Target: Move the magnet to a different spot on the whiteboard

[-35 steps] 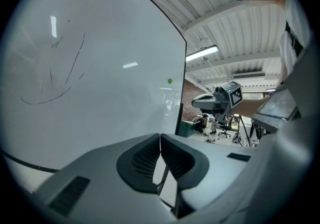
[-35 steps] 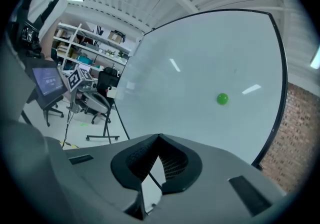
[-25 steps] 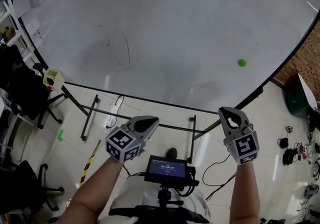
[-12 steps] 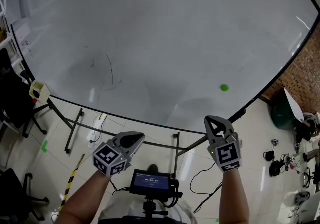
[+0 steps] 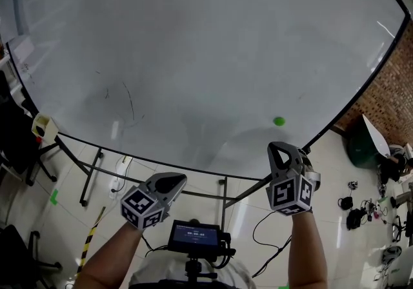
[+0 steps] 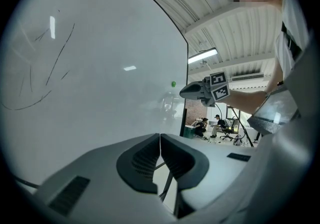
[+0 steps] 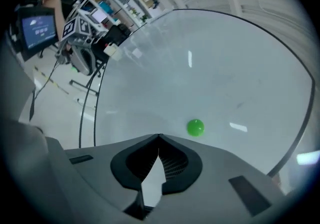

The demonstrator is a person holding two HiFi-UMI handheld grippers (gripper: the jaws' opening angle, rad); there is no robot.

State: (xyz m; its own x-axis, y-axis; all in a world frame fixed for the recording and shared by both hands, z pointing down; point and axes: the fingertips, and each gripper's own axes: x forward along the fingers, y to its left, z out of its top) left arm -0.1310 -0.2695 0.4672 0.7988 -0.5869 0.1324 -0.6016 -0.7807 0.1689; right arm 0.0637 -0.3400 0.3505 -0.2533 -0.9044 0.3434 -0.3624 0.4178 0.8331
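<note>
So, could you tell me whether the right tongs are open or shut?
Shut: the right tongs meet at the tips, nothing between; the green magnet sits apart.

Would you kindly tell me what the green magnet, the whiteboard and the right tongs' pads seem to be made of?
Green magnet: probably plastic-capped, smooth, evenly coloured, with a faint sheen.
Whiteboard: a hard, glossy coated panel; it shows bright reflections.
Pads of the right tongs: dark, matte, finely ribbed, perhaps rubber or printed plastic.
</note>
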